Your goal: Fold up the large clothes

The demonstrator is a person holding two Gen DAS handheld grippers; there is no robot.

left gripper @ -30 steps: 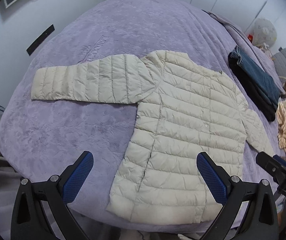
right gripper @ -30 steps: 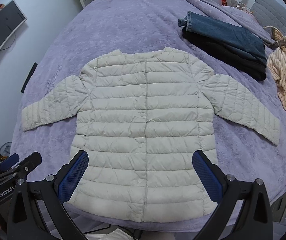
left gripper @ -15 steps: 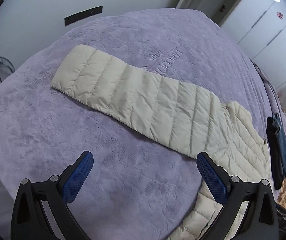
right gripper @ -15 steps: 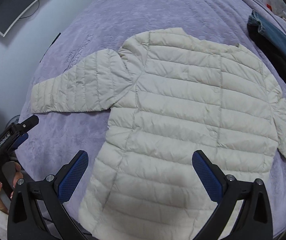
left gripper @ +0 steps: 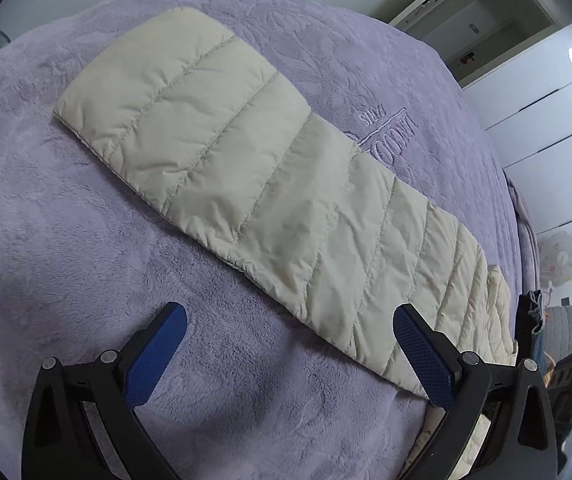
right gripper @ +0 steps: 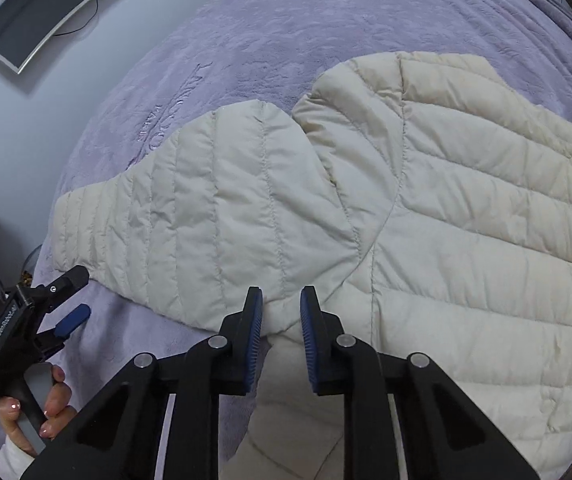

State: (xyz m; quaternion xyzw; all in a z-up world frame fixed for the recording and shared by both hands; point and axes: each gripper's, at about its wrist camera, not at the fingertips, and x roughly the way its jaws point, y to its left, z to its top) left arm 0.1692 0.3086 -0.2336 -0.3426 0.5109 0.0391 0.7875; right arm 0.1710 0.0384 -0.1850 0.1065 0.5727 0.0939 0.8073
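Observation:
A cream quilted puffer jacket (right gripper: 466, 208) lies flat on a purple bedspread (right gripper: 286, 32). Its left sleeve (left gripper: 246, 168) stretches out across the bed and also shows in the right wrist view (right gripper: 206, 216). My left gripper (left gripper: 290, 344) is open just above the bedspread, its right finger over the sleeve's lower edge. It also shows in the right wrist view (right gripper: 74, 300) near the cuff. My right gripper (right gripper: 281, 320) has narrowed to a small gap at the jacket's armpit, with jacket fabric between the pads; I cannot tell if it pinches it.
A curved monitor (right gripper: 46, 12) stands beyond the bed's far left edge. White wardrobe doors (left gripper: 546, 120) and a small fan (left gripper: 562, 258) stand past the bed. Dark folded clothes (left gripper: 530, 312) lie beyond the jacket.
Both grippers have come down close to the jacket. The left has moved over the sleeve. The right gripper's jaws have narrowed from wide open to a small gap at the armpit.

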